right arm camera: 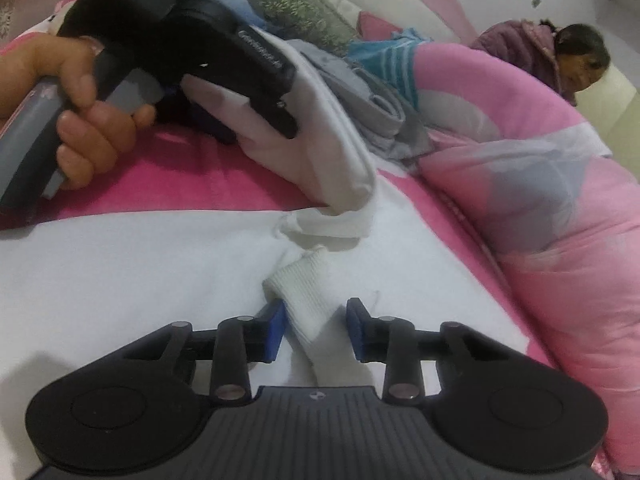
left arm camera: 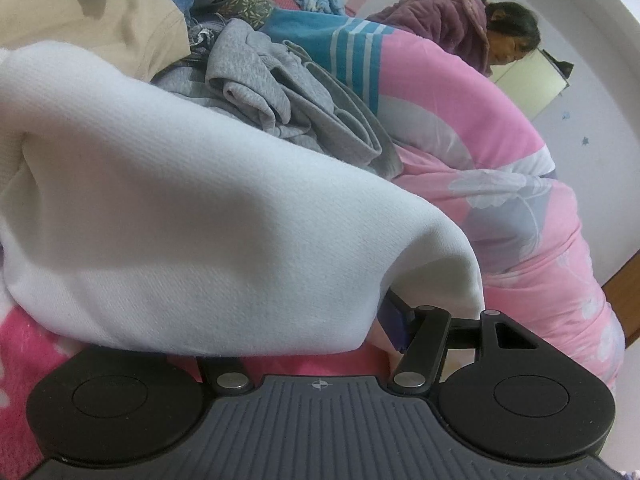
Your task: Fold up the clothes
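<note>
A white ribbed knit cuff [right arm camera: 306,300] of the white knit garment [right arm camera: 120,264], spread on the pink bed [right arm camera: 224,184], is seen between the spread right tongs [right arm camera: 316,330], unpinched. Left tongs [right arm camera: 256,92] are draped by cloth; grip cannot be told. Pink quilt roll [right arm camera: 560,220] borders right.

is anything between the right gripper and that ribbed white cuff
No. The ribbed cuff already lies between the open right gripper pads, on the white garment; nothing visible blocks it.
</note>
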Demonstrator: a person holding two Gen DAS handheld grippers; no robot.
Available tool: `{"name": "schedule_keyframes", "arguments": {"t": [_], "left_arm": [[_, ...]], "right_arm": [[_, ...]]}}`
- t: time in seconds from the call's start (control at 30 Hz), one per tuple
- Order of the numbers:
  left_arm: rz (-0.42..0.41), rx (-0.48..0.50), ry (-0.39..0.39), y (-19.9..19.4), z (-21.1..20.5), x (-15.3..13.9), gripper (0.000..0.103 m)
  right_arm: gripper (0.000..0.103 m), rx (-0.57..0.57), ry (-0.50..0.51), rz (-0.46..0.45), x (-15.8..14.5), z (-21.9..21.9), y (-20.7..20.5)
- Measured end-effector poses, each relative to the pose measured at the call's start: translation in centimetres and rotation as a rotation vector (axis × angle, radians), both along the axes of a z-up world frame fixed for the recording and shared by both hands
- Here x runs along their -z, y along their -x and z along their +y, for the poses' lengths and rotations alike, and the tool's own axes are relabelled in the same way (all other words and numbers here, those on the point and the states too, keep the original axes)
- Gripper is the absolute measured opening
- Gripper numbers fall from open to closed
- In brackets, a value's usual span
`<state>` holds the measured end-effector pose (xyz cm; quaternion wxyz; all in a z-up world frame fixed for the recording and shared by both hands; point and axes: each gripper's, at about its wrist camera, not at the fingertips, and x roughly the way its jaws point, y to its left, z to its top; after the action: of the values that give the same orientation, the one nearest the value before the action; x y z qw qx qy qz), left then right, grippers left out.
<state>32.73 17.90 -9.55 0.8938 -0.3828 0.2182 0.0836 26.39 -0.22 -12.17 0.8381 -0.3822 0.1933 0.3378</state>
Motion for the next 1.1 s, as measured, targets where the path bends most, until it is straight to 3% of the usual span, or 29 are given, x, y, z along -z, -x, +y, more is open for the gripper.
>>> {"name": "schedule_keyframes", "arguments": {"t": [0.07, 0.13, 0.23, 0.27, 0.33, 0.37, 0.4, 0.53, 0.67, 0.77, 0.87, 1.1], "left_arm": [[0.0, -0.001, 0.0, 0.0, 0.0, 0.0, 0.062], [0.001, -0.001, -0.002, 0.0, 0.0, 0.0, 0.062], [0.003, -0.002, -0.004, 0.0, 0.0, 0.0, 0.062], [0.003, -0.002, -0.004, 0.0, 0.0, 0.0, 0.062], [0.003, -0.002, -0.005, 0.0, 0.0, 0.0, 0.062], [0.003, -0.002, -0.005, 0.0, 0.0, 0.0, 0.062], [0.003, -0.002, -0.005, 0.0, 0.0, 0.0, 0.062], [0.002, -0.003, -0.005, 0.0, 0.0, 0.1, 0.062], [0.002, -0.008, -0.002, 0.0, 0.0, 0.1, 0.062], [0.001, -0.009, 0.0, 0.0, 0.1, 0.1, 0.062], [0.0, -0.009, 0.004, 0.1, 0.1, 0.2, 0.062], [0.0, -0.007, 0.007, 0.0, 0.2, 0.1, 0.062]], "right_arm": [[0.035, -0.028, 0.006, -0.008, -0.2, 0.1, 0.2], [0.043, -0.055, 0.025, -0.004, 0.0, 0.4, 0.2], [0.043, -0.062, 0.043, 0.008, 0.7, 0.7, -0.3], [0.042, -0.057, 0.024, 0.028, 0.7, 0.5, -0.7], [0.032, -0.024, -0.046, 0.12, 0.1, 0.0, -1.8], [0.025, 0.0, -0.1, 0.174, -0.2, -0.5, -2.5], [0.011, 0.028, -0.161, 0.228, -0.6, -1.1, -3.3], [0.005, 0.186, -0.513, 0.465, -2.6, -5.9, -7.1], [0.005, 0.375, -0.942, 0.482, -5.5, -12.9, -9.4], [0.005, 0.459, -1.117, 0.364, -7.4, -15.6, -9.6], [0.006, 0.451, -1.102, 0.289, -7.6, -14.0, -9.6], [0.011, 0.238, -0.541, 0.325, -1.2, -2.7, -8.5]]}}
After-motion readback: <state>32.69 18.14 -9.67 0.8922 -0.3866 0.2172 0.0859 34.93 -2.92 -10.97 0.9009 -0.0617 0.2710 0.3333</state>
